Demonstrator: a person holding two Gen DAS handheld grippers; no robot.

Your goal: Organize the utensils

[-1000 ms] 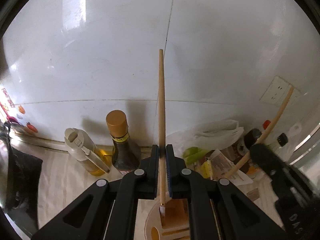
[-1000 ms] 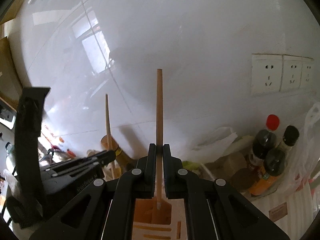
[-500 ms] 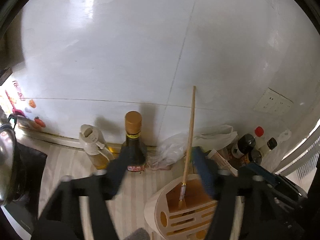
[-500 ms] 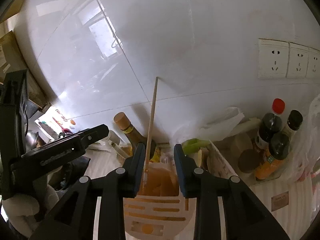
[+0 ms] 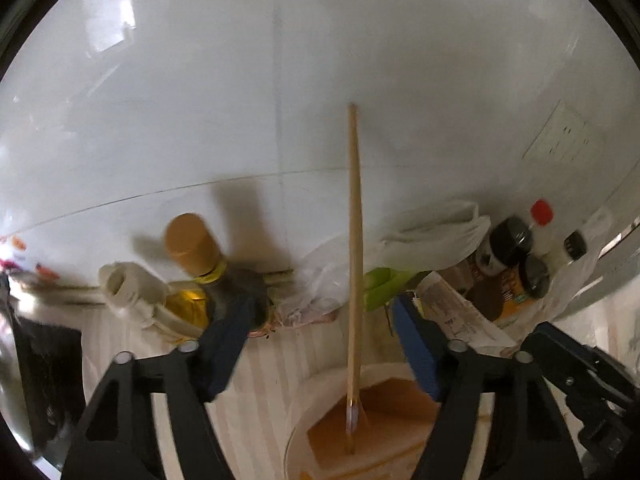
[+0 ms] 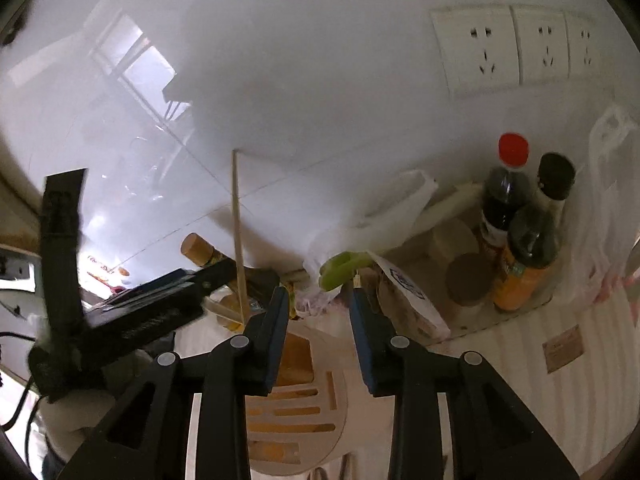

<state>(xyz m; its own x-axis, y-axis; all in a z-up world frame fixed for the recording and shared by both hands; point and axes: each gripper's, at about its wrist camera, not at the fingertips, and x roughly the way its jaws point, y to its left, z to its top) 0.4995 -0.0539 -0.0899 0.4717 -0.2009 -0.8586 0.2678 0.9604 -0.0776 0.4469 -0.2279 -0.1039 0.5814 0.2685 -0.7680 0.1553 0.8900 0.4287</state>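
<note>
1. The table (image 6: 552,380) is crowded at the back with bottles (image 6: 516,220), so the utensil holder (image 5: 384,428) sits out front where it can be reached.
2. Left tongs (image 5: 320,344): jaws just closing a little, well apart, gripping nothing.
3. Right tongs (image 6: 320,332) partly open, empty.
4. The chopstick (image 5: 353,248) stands loose in the holder's compartment, leaning on its wall.
</note>
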